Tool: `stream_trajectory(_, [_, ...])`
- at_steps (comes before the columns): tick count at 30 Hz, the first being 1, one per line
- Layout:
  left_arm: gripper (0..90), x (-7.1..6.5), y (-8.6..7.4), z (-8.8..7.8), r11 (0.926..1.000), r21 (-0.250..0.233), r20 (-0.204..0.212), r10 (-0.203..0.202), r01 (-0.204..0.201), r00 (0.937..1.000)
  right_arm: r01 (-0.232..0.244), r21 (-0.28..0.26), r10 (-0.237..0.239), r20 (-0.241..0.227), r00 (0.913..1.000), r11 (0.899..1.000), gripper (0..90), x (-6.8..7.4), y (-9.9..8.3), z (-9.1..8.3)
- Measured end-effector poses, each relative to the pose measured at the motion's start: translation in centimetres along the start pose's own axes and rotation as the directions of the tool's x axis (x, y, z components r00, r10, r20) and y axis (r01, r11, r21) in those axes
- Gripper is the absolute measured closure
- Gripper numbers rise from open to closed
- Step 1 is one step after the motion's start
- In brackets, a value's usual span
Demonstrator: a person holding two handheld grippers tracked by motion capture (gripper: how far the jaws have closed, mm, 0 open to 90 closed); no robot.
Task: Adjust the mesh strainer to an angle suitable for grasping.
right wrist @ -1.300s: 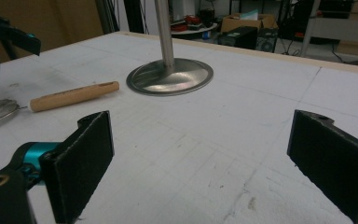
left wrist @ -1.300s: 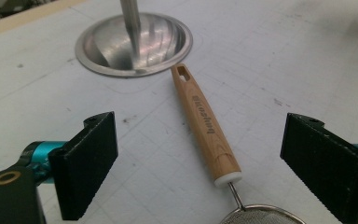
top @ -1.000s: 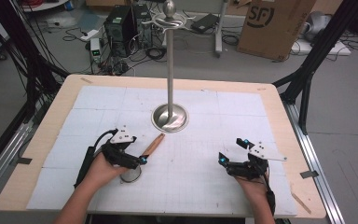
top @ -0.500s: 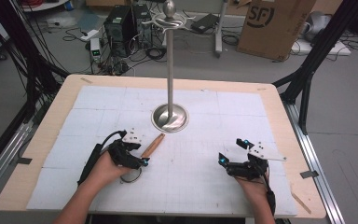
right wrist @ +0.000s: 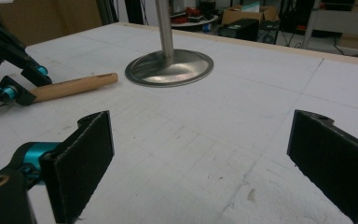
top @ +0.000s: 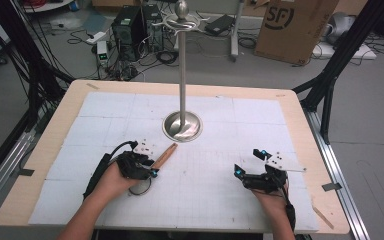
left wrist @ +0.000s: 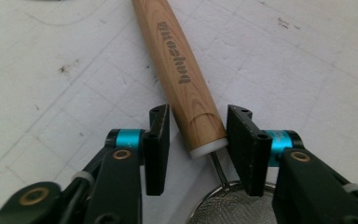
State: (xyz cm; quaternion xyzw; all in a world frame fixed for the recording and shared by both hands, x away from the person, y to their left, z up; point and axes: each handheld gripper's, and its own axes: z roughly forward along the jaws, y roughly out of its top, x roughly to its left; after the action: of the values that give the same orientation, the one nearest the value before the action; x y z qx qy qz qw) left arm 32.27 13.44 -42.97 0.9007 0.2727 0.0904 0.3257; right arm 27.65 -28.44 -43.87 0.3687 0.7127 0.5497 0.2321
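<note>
Jaws of the left gripper (left wrist: 193, 140) have just been closing and now straddle the thick end of the strainer's wooden handle (left wrist: 179, 74); the pads stand close on either side, a thin gap visible on each, not yet pressing. Jaws of the right gripper (right wrist: 200, 154) stand wide apart with nothing between them.

Item: small mesh strainer (left wrist: 230, 207), lying flat on the white mat (top: 230, 200), near left, its handle pointing far-right toward the steel stand (top: 182, 125).
Handling, by judgement: light overall; handle stiff, smooth, tapered, likely to slide toward its thin end under a loose pinch. Wire neck and mesh bowl (top: 141, 186) thin, liable to dent.
Hold: on the wood near the white ferrule (left wrist: 209, 148), where the handle is thickest and closest to the bowl's weight.
</note>
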Motion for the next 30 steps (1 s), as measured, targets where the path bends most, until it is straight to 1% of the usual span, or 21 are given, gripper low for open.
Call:
stream_trajectory(1, [61.0, 0.0, 0.1, 0.0, 0.9998, 0.009, 0.003, 0.017, -0.017, 0.9999, 0.0, 0.0, 0.0, 0.0, 1.0, 1.0, 5.8, 0.0, 0.0, 0.0])
stream_trajectory(4, [63.2, -0.1, 0.1, -0.1, 0.9996, 0.017, 0.003, 0.022, -0.022, 0.9998, 0.003, 0.001, -0.003, 0.001, 1.0, 1.0, 5.8, 0.0, 0.0, 0.0])
stream_trajectory(8, [67.3, -0.1, 0.3, -0.2, 0.9984, 0.039, 0.01, 0.042, -0.042, 0.9991, 0.003, 0.003, -0.003, 0.003, 1.0, 1.0, 5.8, 0.0, 0.0, 0.0])
stream_trajectory(9, [67.3, -0.1, 0.4, -0.2, 0.9974, 0.048, 0.009, 0.053, -0.053, 0.9986, 0.003, 0.003, -0.003, 0.003, 1.0, 1.0, 5.8, 0.0, 0.0, 0.0])
stream_trajectory(10, [64.9, -0.2, 0.5, -0.2, 0.9967, 0.053, 0.002, 0.062, -0.062, 0.9981, 0.001, 0.004, -0.001, 0.002, 1.0, 1.0, 5.8, 0.0, 0.0, 0.0])
stream_trajectory(11, [61.2, -0.2, 0.7, 0.0, 0.9952, 0.065, -0.022, 0.074, -0.073, 0.997, 0.001, 0.005, -0.001, 0.002, 1.0, 1.0, 5.8, 0.0, 0.0, 0.0])
stream_trajectory(14, [57.1, -0.1, 0.8, 0.0, 0.9946, 0.074, -0.023, 0.075, -0.073, 0.9969, 0.0, 0.005, 0.0, 0.004, 1.0, 1.0, 5.8, 0.0, 0.0, 0.0])
stream_trajectory(16, [53.2, -0.1, 0.9, 0.1, 0.9941, 0.076, -0.032, 0.081, -0.078, 0.9962, -0.005, 0.006, 0.005, 0.005, 1.0, 1.0, 5.8, 0.0, 0.0, 0.0])
stream_trajectory(17, [53.0, -0.1, 0.9, 0.1, 0.9929, 0.078, -0.035, 0.092, -0.089, 0.9951, -0.005, 0.006, 0.005, 0.005, 1.0, 1.0, 5.8, 0.0, 0.0, 0.0])
stream_trajectory(18, [55.3, -0.1, 0.9, 0.0, 0.9927, 0.079, -0.022, 0.093, -0.091, 0.9955, -0.007, 0.005, 0.007, 0.005, 1.0, 1.0, 5.8, 0.0, 0.0, 0.0])
stream_trajectory(22, [54.3, -0.2, 1.0, 0.1, 0.9917, 0.087, -0.029, 0.097, -0.095, 0.9948, -0.008, 0.008, 0.008, 0.005, 1.0, 1.0, 5.8, -0.1, -0.1, 0.0])
stream_trajectory(25, [55.8, -0.1, 1.2, 0.1, 0.9897, 0.096, -0.022, 0.108, -0.106, 0.9939, -0.006, 0.009, 0.006, 0.004, 1.0, 1.0, 5.8, -0.1, -0.1, 0.0])
stream_trajectory(30, [58.9, 0.1, 1.4, 0.2, 0.9896, 0.112, 0.012, 0.09, -0.091, 0.9958, -0.007, 0.009, 0.007, 0.003, 1.0, 1.0, 5.8, -0.1, -0.1, 0.0])
